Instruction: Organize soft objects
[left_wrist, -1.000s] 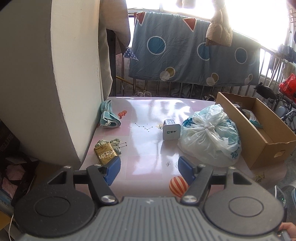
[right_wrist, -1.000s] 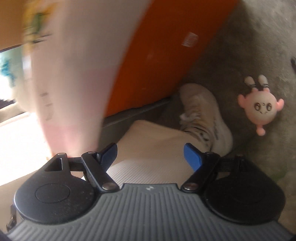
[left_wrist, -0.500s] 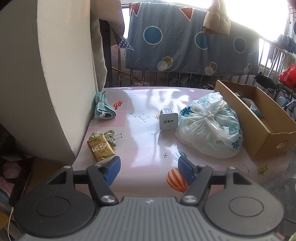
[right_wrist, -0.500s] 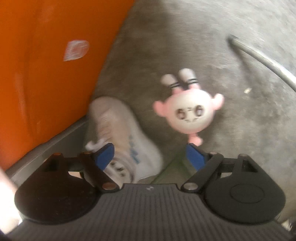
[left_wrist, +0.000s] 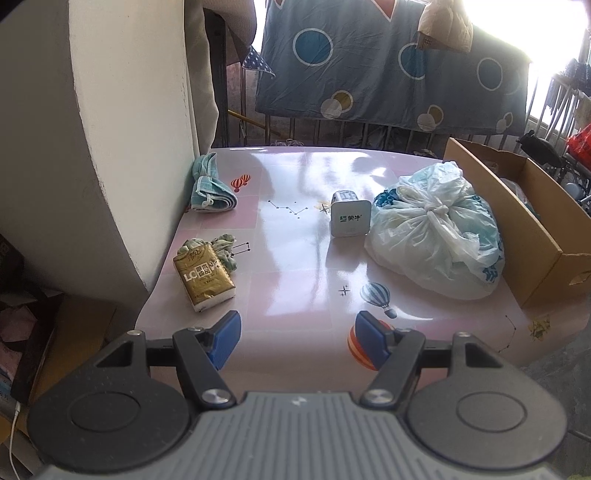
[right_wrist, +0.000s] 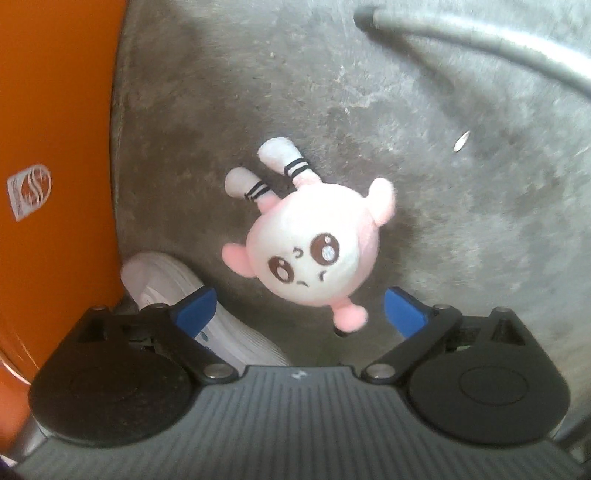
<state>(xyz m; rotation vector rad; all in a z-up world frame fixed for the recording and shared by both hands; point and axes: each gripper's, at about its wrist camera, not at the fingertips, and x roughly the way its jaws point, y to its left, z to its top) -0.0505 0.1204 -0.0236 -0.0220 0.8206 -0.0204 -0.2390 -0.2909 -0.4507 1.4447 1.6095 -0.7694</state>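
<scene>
The right gripper (right_wrist: 299, 310) hung over rough grey concrete floor (right_wrist: 443, 206), its jaws just widened and empty, a round, fuzzy pink plush toy (right_wrist: 314, 251) lying beyond them beside a white shoe (right_wrist: 166, 280). The left gripper (left_wrist: 297, 338), jaws spread and empty, faced a glossy pink table (left_wrist: 295, 266) bearing a knotted, crinkled plastic bag (left_wrist: 432, 236) and a folded teal cloth (left_wrist: 208, 186)

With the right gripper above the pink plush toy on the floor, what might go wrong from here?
1. The right gripper, whose jaws have just been opening, may catch the white shoe beside the plush toy.
2. The round toy could squirt out of a pinch.
3. The left gripper, unwatched, might bump the table.
</scene>
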